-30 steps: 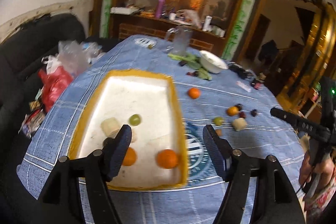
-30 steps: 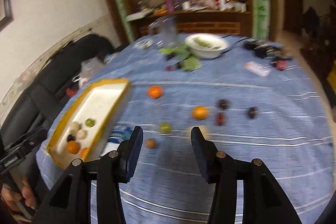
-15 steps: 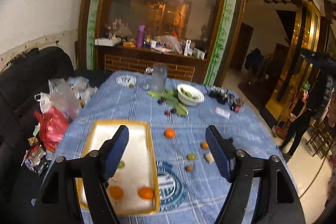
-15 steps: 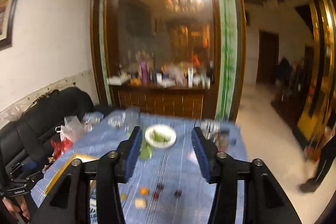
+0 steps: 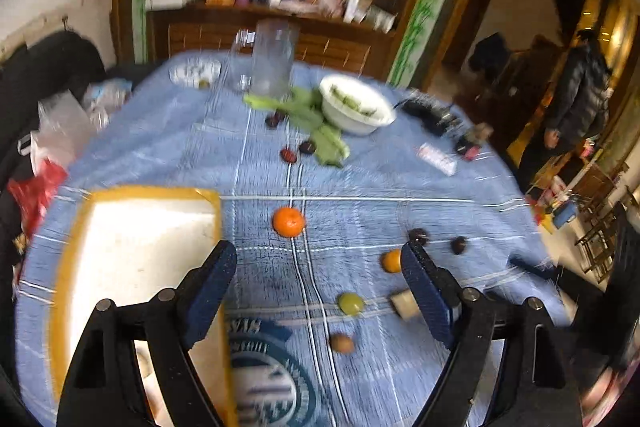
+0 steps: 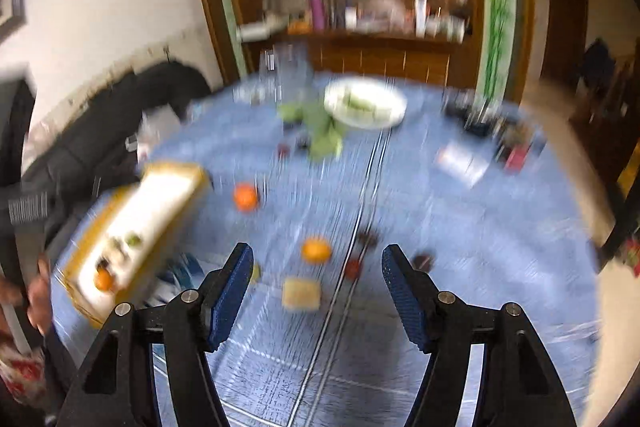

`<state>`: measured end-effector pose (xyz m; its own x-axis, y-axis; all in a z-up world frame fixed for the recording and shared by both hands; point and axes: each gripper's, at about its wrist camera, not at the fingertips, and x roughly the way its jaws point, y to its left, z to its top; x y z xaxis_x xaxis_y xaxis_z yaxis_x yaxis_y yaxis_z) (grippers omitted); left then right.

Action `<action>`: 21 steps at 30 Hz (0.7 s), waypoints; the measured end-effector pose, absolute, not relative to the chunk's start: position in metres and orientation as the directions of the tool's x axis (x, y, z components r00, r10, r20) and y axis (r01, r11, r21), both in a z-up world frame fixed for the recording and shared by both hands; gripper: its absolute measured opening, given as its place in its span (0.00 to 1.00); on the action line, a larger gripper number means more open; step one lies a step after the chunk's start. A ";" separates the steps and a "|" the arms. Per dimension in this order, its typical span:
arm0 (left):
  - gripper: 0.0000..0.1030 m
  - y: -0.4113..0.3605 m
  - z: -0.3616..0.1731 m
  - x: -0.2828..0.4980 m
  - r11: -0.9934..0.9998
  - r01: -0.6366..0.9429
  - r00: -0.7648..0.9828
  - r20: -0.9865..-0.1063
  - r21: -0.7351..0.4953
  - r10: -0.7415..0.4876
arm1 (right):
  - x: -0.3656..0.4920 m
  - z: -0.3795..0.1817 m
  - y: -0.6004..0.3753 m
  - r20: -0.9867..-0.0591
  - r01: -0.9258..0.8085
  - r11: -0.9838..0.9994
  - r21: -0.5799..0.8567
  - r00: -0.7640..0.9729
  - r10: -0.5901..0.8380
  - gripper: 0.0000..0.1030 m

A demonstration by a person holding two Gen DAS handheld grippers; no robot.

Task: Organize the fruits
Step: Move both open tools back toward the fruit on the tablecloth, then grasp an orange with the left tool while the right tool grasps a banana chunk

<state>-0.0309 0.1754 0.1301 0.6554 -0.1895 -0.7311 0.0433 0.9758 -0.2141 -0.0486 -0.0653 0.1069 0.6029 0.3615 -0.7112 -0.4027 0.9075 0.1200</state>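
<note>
Fruit loose on blue cloth (image 5: 248, 155) over surface: big orange (image 5: 288, 221) near tray corner, small orange (image 5: 390, 261), green grape (image 5: 350, 303), pale cube (image 5: 405, 303), brown nut (image 5: 341, 343), dark berries (image 5: 458, 245) off to side. Yellow tray (image 5: 72, 259) at left, some fruit inside in right view. Left gripper (image 5: 318, 301) jaws wide apart, just been opening, holding nothing. Right gripper (image 6: 316, 297) jaws apart, just been opening, nothing gripped; pale cube (image 6: 301, 293) on cloth between them. White bowl (image 5: 356, 105) far back.
</note>
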 end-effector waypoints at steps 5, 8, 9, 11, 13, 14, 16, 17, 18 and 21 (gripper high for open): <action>0.81 0.158 0.082 0.028 0.993 0.029 0.617 -0.779 -0.115 -0.108 | -0.032 0.035 -0.053 -0.769 -0.392 0.911 0.129 0.541 0.342 0.67; 0.81 0.154 0.059 0.049 0.997 0.016 0.593 -0.803 -0.074 -0.069 | -0.025 0.014 -0.048 -0.787 -0.385 0.908 0.164 0.504 0.356 0.67; 0.81 0.154 0.051 0.056 0.998 0.010 0.582 -0.811 -0.066 -0.059 | -0.024 0.009 -0.046 -0.789 -0.386 0.907 0.168 0.499 0.358 0.67; 0.81 0.153 0.039 0.065 0.998 0.001 0.559 -0.827 -0.064 -0.054 | -0.021 0.004 -0.043 -0.791 -0.391 0.905 0.170 0.494 0.362 0.67; 0.81 0.151 0.030 0.072 0.998 -0.003 0.543 -0.839 -0.059 -0.048 | -0.020 0.001 -0.041 -0.792 -0.393 0.903 0.173 0.490 0.365 0.67; 0.81 0.150 0.025 0.075 0.999 0.000 0.536 -0.843 -0.049 -0.041 | -0.018 0.001 -0.041 -0.792 -0.394 0.902 0.173 0.489 0.366 0.67; 0.81 0.147 0.018 0.079 0.999 0.005 0.523 -0.852 -0.032 -0.030 | -0.014 -0.004 -0.041 -0.795 -0.388 0.904 0.181 0.483 0.367 0.67; 0.81 0.145 0.014 0.080 1.000 0.010 0.517 -0.856 -0.023 -0.025 | -0.012 -0.004 -0.040 -0.791 -0.388 0.904 0.179 0.490 0.366 0.66; 0.80 0.143 0.011 0.081 1.000 0.015 0.511 -0.859 -0.017 -0.023 | -0.011 -0.004 -0.039 -0.791 -0.388 0.905 0.174 0.492 0.363 0.66; 0.63 0.133 0.008 0.078 0.999 0.044 0.520 -0.854 0.026 -0.001 | -0.012 -0.003 -0.035 -0.794 -0.388 0.911 0.139 0.506 0.337 0.61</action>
<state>0.0775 0.1332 0.0078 0.5195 -0.0010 -0.8545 0.0442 0.9987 0.0256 -0.0120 -0.0352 -0.0027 0.5058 0.3368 -0.7942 -0.3883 0.9110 0.1390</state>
